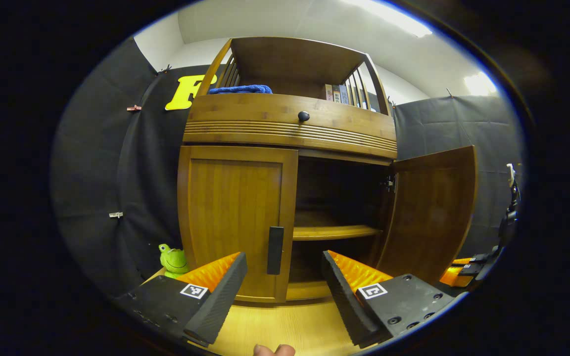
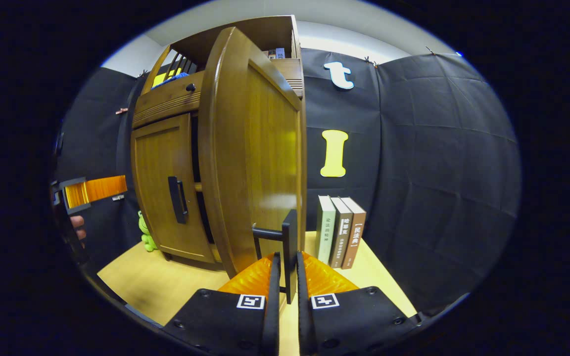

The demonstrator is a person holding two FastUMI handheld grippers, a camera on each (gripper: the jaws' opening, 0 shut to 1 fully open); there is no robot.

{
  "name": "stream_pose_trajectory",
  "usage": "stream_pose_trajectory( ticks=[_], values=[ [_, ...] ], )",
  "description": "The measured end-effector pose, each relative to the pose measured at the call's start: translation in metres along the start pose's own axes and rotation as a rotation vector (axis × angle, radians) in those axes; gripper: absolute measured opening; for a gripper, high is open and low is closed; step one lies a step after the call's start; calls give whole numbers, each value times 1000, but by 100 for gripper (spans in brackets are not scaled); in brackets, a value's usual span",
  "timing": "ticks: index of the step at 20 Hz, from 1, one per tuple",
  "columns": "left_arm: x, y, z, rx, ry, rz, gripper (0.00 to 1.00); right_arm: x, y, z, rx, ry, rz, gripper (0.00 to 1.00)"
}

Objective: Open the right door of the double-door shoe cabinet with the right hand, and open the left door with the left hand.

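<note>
Both doors differ: my right gripper (image 2: 285, 277) pinches the right door's handle (image 2: 290, 247), door swung open. My left gripper (image 1: 285, 287) is spread, near the shut left door's handle (image 1: 275, 249), apart from it.

occl: right door (image 2: 255, 163) hides cab interior | book (image 2: 325, 230) titles too sm

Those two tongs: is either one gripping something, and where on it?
The right tongs are clamped on the black handle of the open right door, low on the bar. The left tongs are open, holding nothing, facing the left door's handle.
</note>
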State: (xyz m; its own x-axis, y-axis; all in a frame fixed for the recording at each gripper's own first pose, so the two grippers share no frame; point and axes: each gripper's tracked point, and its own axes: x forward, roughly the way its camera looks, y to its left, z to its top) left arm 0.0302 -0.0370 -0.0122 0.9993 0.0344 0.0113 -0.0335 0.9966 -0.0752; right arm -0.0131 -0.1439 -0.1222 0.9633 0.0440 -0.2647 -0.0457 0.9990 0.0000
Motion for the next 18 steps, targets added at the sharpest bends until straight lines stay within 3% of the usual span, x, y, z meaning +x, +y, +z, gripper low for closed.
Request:
stream_pose_trajectory(
  ticks=[2,6,10,13,14,15,18],
  values=[
    [9,-10,0,-1,5,-6,92,-1,-14,-1,-34,3,12,14],
    [25,-31,1,-12,12,-16,92,-7,-37,3,-47,-1,34,14],
    [41,-41,-2,-1,24,-13,92,-10,-77,9,-5,-17,-13,12],
    [51,-44,-5,17,31,-7,92,-11,-84,14,61,-21,16,12],
    [57,-46,-6,20,33,-5,92,-11,-85,15,63,-25,25,7],
    [62,-47,-6,22,37,-5,92,-9,-86,16,52,-33,31,16],
    [73,-48,-7,30,41,-2,92,-9,-85,25,15,-54,23,14]
  ],
)
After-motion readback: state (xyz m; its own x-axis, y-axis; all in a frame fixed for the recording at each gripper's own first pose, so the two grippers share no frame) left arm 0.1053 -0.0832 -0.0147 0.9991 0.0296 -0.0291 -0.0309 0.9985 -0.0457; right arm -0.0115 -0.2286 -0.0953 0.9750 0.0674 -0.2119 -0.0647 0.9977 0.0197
